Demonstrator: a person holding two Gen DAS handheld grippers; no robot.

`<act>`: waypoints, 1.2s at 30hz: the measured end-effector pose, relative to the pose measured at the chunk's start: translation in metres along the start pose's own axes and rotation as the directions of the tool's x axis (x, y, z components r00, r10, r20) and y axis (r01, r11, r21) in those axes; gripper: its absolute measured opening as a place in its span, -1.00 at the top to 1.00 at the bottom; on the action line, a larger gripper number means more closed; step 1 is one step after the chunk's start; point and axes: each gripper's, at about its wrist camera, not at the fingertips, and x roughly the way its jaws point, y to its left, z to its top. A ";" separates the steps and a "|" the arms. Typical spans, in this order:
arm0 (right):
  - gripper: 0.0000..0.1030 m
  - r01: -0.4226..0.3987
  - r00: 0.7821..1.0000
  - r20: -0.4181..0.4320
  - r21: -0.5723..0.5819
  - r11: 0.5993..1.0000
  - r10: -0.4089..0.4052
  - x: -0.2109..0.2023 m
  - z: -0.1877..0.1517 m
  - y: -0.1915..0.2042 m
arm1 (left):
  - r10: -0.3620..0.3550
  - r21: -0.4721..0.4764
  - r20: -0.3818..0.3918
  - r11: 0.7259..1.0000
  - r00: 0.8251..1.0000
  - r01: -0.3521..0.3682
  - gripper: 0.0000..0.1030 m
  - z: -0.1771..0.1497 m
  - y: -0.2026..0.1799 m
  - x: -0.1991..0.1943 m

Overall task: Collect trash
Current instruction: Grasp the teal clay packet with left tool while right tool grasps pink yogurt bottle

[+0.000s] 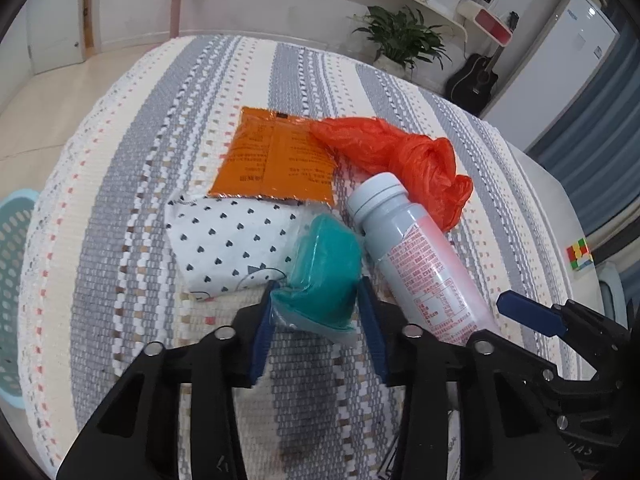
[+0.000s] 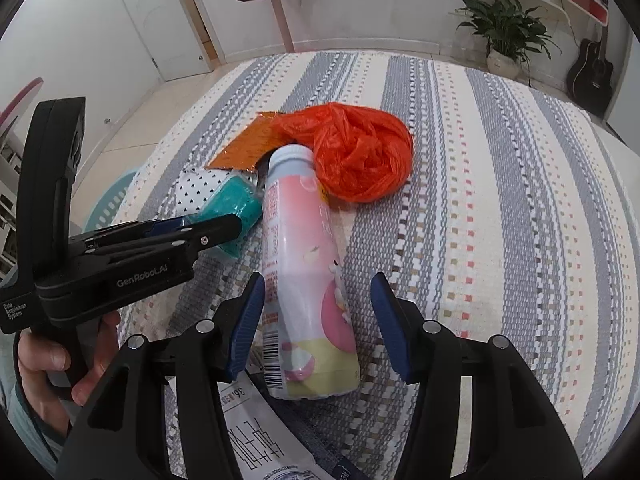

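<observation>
The left claw (image 1: pixel 318 306) sits low over the striped woven cloth (image 1: pixel 120 208) that covers the surface, its two blue pads on either side of a teal plastic cup (image 1: pixel 326 276) lying on its side. The left pad touches the cup's rim; whether the right pad presses the cup I cannot tell, so a firm grip is not certain. Just ahead and to the left of this claw lies a white wrapper with small black hearts (image 1: pixel 232 240), touching the cup. Beyond it is a flat orange foil packet (image 1: pixel 272 160), and farther ahead to the right a crumpled orange plastic bag (image 1: pixel 400 156).

The right claw (image 2: pixel 318 330) is spread wide, its pads astride the lower half of a pink-and-white bottle (image 2: pixel 304 272) that lies flat, cap pointing away from the claw. The left pad is just beside the bottle's wall; the right pad stands apart from it. The bag lies past the cap, to the right. A printed paper wrapper (image 2: pixel 260 440) lies under this claw, partly beneath the bottle's base. Off the surface's edge, far left of the left claw, is a pale blue perforated basket (image 1: pixel 14 280).
</observation>
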 end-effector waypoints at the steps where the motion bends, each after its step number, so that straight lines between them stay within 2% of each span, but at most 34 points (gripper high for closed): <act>1: 0.01 -0.002 1.000 -0.003 0.001 1.000 0.002 0.001 0.000 0.000 | -0.004 -0.003 0.002 1.000 1.000 0.004 0.31 0.000 0.000 0.000; 14: 0.01 -0.007 0.999 -0.041 -0.017 1.000 0.006 0.021 0.004 0.013 | 0.013 0.018 0.079 1.000 0.997 -0.014 0.37 0.000 0.005 -0.027; 17: 0.08 0.005 0.999 -0.048 -0.026 1.000 -0.007 0.025 0.006 0.015 | 0.018 0.006 0.093 1.000 0.995 -0.019 0.37 0.000 0.010 -0.033; 22: 0.10 -0.003 0.999 -0.052 -0.014 1.000 0.002 0.027 0.009 0.014 | 0.015 -0.036 0.127 0.999 0.992 -0.010 0.37 0.004 0.021 -0.046; 36: 0.11 -0.145 0.989 0.015 0.046 0.988 0.144 -0.002 0.024 0.027 | 0.056 -0.132 0.219 0.991 0.974 -0.027 0.37 0.007 0.073 -0.092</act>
